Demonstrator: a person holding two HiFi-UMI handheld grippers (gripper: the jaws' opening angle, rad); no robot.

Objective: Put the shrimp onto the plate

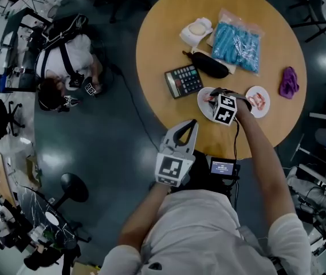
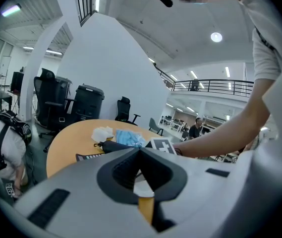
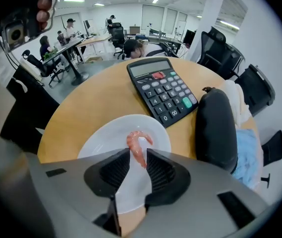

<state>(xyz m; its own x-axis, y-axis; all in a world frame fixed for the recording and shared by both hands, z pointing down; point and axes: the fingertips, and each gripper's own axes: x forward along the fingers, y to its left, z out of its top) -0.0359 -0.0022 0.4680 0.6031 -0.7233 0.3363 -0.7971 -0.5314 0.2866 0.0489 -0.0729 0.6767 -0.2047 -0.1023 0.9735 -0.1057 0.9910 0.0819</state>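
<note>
On the round wooden bench [image 1: 157, 44], the left hand-held gripper [image 2: 140, 151] hangs off the near edge with its jaws closed together and nothing between them. To its right a black calculator [image 3: 163, 88] lies just beside a white round plate [image 3: 101, 143]. On this plate lies one pink curled shrimp [image 3: 137, 147], between the parted jaws of the right hand-held gripper [image 3: 138, 153], which points down over it; the pads do not press on it. Further right, a smaller white plate [image 1: 265, 103] holds more pink shrimp pieces [image 1: 256, 100], too small to count. Behind the plates, a clear plastic bag [image 1: 238, 43] holds blue pieces that cannot be identified. In the head view the right hand-held gripper's marker cube covers most of the near plate and hides the shrimp there. The left gripper view shows only a strip of bench above that gripper's own grey body.
</note>
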